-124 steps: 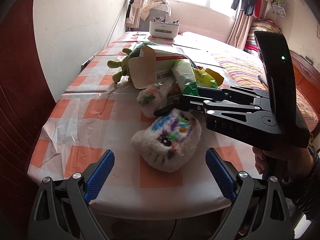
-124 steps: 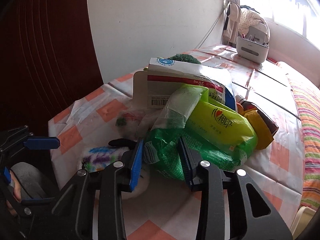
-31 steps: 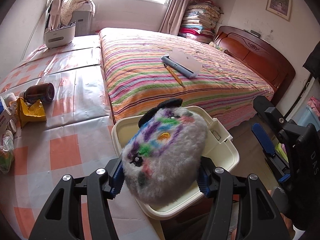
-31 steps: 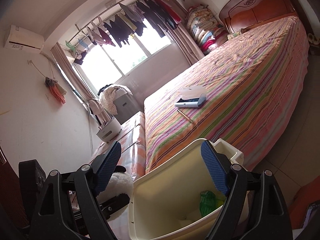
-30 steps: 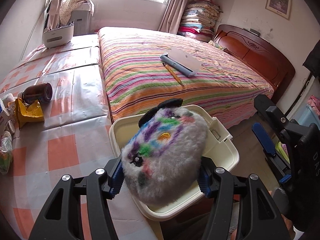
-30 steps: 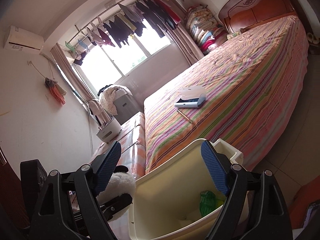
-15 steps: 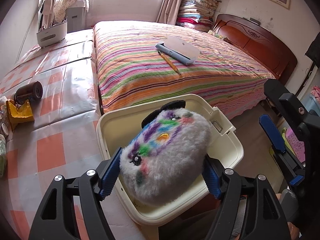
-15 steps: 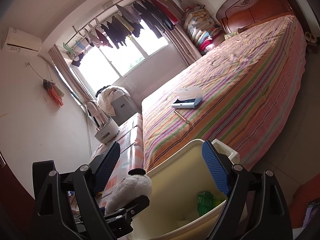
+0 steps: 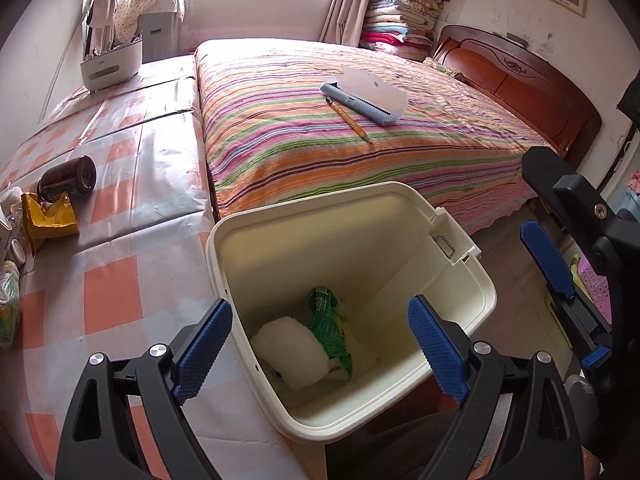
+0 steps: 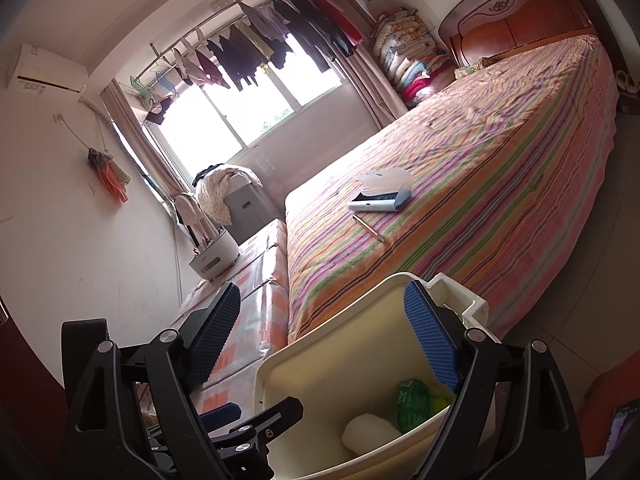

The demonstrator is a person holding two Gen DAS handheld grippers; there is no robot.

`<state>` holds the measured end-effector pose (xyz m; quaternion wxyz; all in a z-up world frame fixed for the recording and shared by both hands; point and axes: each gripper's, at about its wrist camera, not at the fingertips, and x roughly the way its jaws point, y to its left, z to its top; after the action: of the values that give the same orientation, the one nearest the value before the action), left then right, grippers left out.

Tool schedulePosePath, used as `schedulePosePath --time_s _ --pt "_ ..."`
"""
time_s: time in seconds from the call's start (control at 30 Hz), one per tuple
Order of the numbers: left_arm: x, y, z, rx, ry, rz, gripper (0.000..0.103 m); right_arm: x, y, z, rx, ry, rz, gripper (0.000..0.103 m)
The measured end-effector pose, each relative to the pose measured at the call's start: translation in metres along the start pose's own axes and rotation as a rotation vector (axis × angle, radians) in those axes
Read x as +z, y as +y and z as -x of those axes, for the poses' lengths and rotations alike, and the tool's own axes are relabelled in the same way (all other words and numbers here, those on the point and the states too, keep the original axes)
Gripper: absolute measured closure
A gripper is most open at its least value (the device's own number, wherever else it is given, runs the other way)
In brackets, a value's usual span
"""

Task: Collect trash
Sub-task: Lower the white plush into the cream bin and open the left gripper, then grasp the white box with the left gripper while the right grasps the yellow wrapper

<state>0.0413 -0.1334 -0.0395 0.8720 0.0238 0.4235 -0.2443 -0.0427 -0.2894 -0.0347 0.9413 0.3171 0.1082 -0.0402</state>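
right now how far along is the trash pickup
Done: the plush toy and the green wrapper lie in the cream bin. In hand: nothing; the left gripper has just opened above the bin and the right gripper is open. Left: the brown can and yellow packet on the table.

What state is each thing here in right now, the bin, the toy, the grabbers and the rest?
Bin: lidless, upright beside the table.
Fluffy toy: lying in the bin's bottom.
Green wrapper: in the bin, against the toy.
Left hand-held gripper: open, empty, jaws just opened.
Right hand-held gripper: open, empty.
Brown jar: tipped over on the table.
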Motion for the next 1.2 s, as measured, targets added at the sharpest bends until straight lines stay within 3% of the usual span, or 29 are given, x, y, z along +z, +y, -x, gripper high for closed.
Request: schedulePosePath --time_s 0.57,1.2 --pt "-0.006 0.03 0.032 0.008 -0.047 0.054 0.015 -0.012 0.021 -0.011 0.035 0.048 0.051 0.018" --pt "-0.014 0.124 0.086 0.151 -0.144 0.168 0.015 -0.058 0.099 -0.026 0.135 0.135 0.201 0.017"
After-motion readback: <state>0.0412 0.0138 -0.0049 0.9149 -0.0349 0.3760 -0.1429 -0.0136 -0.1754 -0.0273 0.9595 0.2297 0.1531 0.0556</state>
